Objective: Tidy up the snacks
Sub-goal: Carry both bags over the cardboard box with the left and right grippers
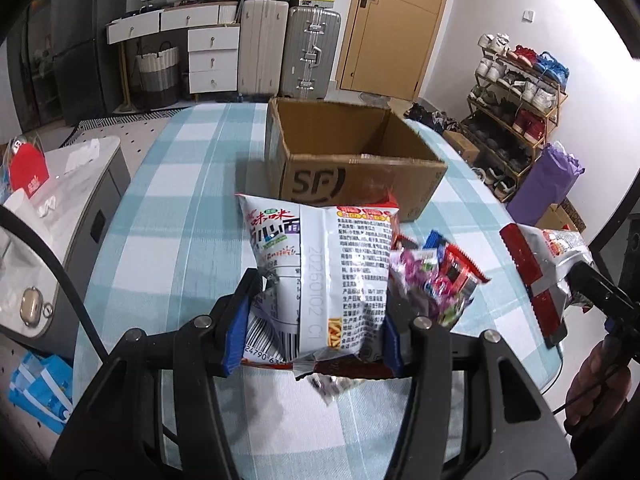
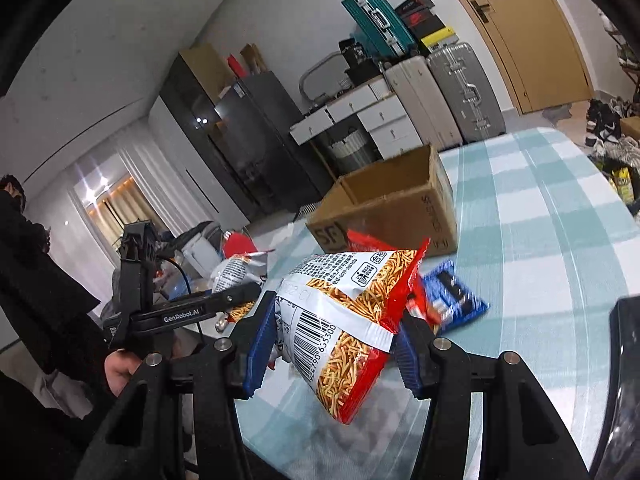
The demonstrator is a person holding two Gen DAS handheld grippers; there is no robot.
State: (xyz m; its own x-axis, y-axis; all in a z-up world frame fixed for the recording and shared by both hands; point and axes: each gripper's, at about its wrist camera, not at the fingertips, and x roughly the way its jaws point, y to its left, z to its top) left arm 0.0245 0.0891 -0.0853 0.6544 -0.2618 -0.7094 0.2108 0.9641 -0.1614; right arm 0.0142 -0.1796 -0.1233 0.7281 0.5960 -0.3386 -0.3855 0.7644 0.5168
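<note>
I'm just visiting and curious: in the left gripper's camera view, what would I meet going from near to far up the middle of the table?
The left gripper → white crinkly snack bag clamped in it → open brown cardboard box → silver hard-shell suitcase beyond the table.

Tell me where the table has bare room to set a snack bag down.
Free: the checked tablecloth left of the cardboard box, and the cloth right of the box in the right wrist view. The box looks empty. Crowded: the loose packets in front of the box, beside the bag in the left gripper.
</note>
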